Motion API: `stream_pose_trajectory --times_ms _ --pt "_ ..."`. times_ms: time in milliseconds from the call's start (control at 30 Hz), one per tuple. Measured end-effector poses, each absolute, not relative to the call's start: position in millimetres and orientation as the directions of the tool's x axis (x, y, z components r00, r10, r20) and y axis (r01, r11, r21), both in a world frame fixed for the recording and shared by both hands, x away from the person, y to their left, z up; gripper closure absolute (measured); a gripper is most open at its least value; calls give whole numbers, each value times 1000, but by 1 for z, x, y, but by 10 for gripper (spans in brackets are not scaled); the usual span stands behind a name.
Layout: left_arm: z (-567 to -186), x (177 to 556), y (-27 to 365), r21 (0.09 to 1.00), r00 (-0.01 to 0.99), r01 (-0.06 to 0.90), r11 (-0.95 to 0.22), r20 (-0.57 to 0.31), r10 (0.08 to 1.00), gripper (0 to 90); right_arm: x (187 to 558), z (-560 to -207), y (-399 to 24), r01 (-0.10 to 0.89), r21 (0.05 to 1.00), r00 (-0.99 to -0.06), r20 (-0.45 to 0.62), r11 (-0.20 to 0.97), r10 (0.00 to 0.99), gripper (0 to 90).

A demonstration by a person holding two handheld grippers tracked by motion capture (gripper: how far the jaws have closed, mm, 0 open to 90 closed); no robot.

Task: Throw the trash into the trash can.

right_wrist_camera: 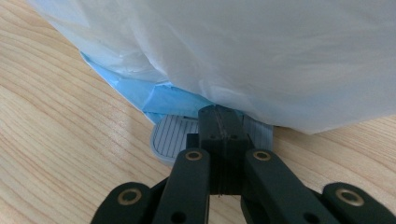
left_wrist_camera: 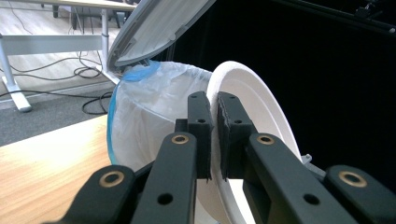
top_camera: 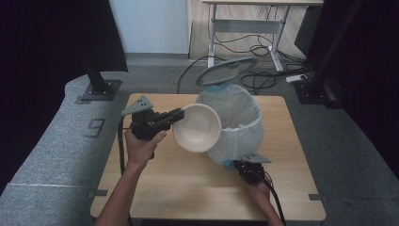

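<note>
1. Left tongs [top_camera: 178, 115]: clamped on the rim of a white bowl [top_camera: 197, 128], held on edge above the wooden worktop [top_camera: 155, 183].
2. Bowl: tilted against the near-left side of the lined pedal bin [top_camera: 237, 125], at its rim; the bin's lid [top_camera: 226, 70] stands raised.
3. Right tongs [right_wrist_camera: 219, 116]: fully closed with nothing between them, tips resting on the grey foot pedal [right_wrist_camera: 170, 140] at the bin's base.

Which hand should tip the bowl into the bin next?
Left. The left gripper is shut on the rim of the white bowl, held tilted right beside the open bin. The right gripper is shut and pressing the bin's pedal, probably holding the lid open.
</note>
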State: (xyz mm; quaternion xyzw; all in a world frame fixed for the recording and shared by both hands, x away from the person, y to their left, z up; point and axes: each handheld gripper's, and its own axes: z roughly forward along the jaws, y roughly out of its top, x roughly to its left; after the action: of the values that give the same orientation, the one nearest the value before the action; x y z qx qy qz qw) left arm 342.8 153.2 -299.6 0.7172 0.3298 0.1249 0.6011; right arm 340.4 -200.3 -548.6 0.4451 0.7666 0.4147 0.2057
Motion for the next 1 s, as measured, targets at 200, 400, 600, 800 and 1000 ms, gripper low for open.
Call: stream_pose_trajectory --times_ms 200,400,600,800,1000 --pt "-294 345 149 947 755 317 -58 -216 619 850 340 -549 -200 512 819 -519 55 259 853 895" --pt "-289 347 148 947 755 315 -66 -207 622 850 340 -549 -201 515 818 -519 60 257 853 895" --pt "-284 351 146 948 751 311 -63 -205 627 850 341 -549 -201 516 818 -521 62 256 852 895" --pt "-280 354 142 949 756 306 -75 -194 625 850 340 -549 -200 515 818 -519 59 257 853 895" --pt "-275 357 139 951 753 302 -68 -194 629 849 341 -549 -201 516 818 -519 65 253 852 895"
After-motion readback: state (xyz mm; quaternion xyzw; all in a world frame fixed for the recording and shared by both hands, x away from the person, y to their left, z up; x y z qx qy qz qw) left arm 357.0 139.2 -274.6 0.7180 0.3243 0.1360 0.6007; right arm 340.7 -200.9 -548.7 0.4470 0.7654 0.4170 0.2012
